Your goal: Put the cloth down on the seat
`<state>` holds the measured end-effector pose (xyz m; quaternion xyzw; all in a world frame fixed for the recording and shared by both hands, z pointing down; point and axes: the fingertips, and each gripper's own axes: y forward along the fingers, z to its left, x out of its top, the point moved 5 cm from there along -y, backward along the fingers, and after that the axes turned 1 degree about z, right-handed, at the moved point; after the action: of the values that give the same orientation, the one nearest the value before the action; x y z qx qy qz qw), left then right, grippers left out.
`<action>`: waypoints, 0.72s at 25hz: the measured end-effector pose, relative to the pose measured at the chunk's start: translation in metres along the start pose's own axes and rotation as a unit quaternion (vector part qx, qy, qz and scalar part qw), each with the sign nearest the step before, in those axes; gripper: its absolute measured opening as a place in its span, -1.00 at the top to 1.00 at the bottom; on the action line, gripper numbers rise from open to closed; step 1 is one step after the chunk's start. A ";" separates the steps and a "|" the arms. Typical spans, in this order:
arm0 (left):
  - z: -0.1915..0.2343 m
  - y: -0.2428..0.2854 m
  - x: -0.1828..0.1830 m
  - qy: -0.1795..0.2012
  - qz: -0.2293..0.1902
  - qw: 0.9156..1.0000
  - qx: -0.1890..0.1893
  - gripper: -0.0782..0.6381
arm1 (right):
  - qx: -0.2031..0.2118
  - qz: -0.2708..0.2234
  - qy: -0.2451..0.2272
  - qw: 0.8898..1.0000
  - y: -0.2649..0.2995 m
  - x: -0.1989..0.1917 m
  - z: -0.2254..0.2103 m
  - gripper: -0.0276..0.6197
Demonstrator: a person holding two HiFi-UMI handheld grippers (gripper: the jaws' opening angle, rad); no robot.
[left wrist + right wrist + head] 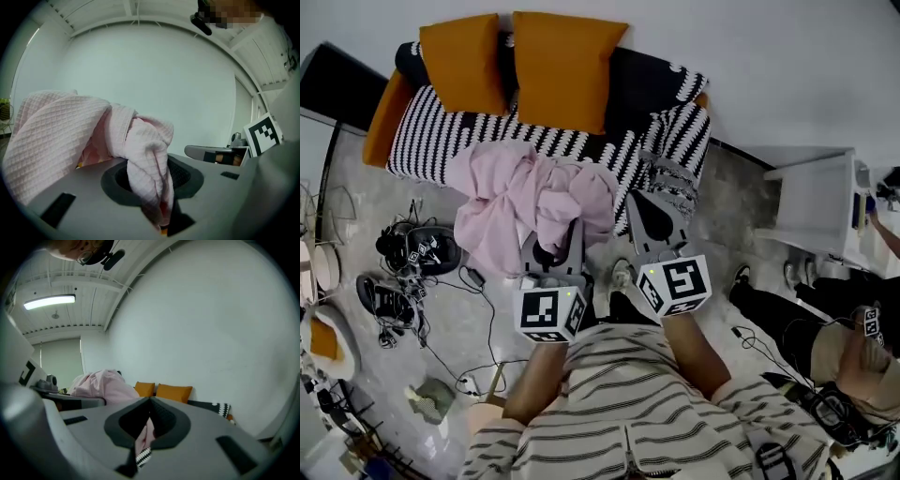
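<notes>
The pink waffle cloth (514, 199) hangs bunched over the front edge of the sofa seat (441, 141), which has a black-and-white zigzag cover. My left gripper (555, 232) is shut on a twisted fold of the cloth (140, 154), and the rest billows to the left in the left gripper view. My right gripper (643, 204) is just to the right, at the cloth's right end. In the right gripper view its jaws (149, 420) meet at the tips with a strip of pink cloth pinched between them and the zigzag cover showing below.
Two orange cushions (562, 66) lean against the sofa back. Shoes and cables (408, 253) lie on the floor to the left. At the right stands a white side table (816, 202), with another person's legs (787, 319) nearby.
</notes>
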<state>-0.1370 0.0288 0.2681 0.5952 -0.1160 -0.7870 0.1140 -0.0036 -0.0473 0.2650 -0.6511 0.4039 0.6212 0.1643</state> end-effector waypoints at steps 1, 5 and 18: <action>0.004 0.006 -0.004 -0.004 0.007 1.000 -0.002 0.44 | -0.003 0.004 0.002 1.000 0.006 -0.003 -0.002 0.87; 0.022 0.027 -0.022 -0.017 0.032 0.999 -0.007 0.44 | -0.016 0.021 0.005 1.000 0.023 -0.020 -0.007 0.87; 0.058 0.089 -0.118 -0.077 0.113 0.990 -0.025 0.43 | -0.068 0.075 0.045 0.994 0.076 -0.118 -0.044 0.87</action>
<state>-0.1575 -0.0154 0.4188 0.5126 -0.1715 -0.8153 0.2077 -0.0172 -0.0881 0.4056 -0.6561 0.4152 0.6278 0.0546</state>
